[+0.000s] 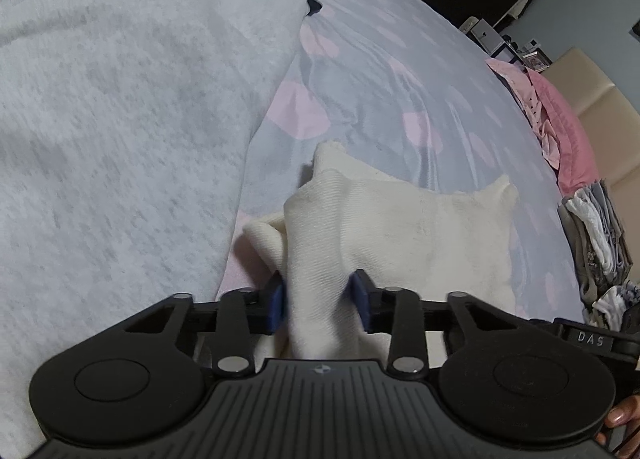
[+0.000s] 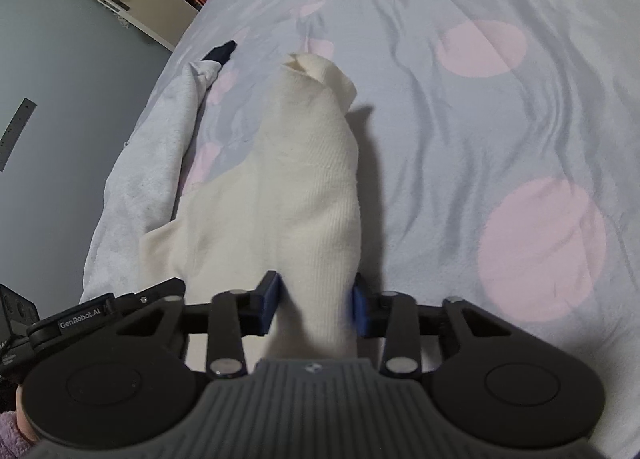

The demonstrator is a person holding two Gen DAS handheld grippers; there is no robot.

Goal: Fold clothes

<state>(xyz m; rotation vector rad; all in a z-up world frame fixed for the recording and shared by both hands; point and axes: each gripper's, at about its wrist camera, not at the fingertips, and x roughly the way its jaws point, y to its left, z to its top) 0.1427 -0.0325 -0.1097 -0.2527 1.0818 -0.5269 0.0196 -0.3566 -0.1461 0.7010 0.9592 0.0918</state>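
Note:
A cream knitted garment (image 1: pixel 400 227) lies on the bed, bunched toward the camera. My left gripper (image 1: pixel 320 299) is shut on a fold of it, cloth filling the gap between the blue pads (image 1: pixel 277 305). In the right wrist view the same cream garment (image 2: pixel 304 179) rises in a ridge away from my right gripper (image 2: pixel 316 305), which is shut on its near end, blue pads (image 2: pixel 269 305) pressing both sides. A sleeve-like end (image 2: pixel 316 67) points away.
A grey fleece garment (image 1: pixel 120 139) covers the bed's left side and shows in the right wrist view (image 2: pixel 152 163). The bedsheet (image 2: pixel 500 139) is pale blue with pink dots. Pink cloth (image 1: pixel 560 127) and a stack of folded clothes (image 1: pixel 596 235) sit at the right edge.

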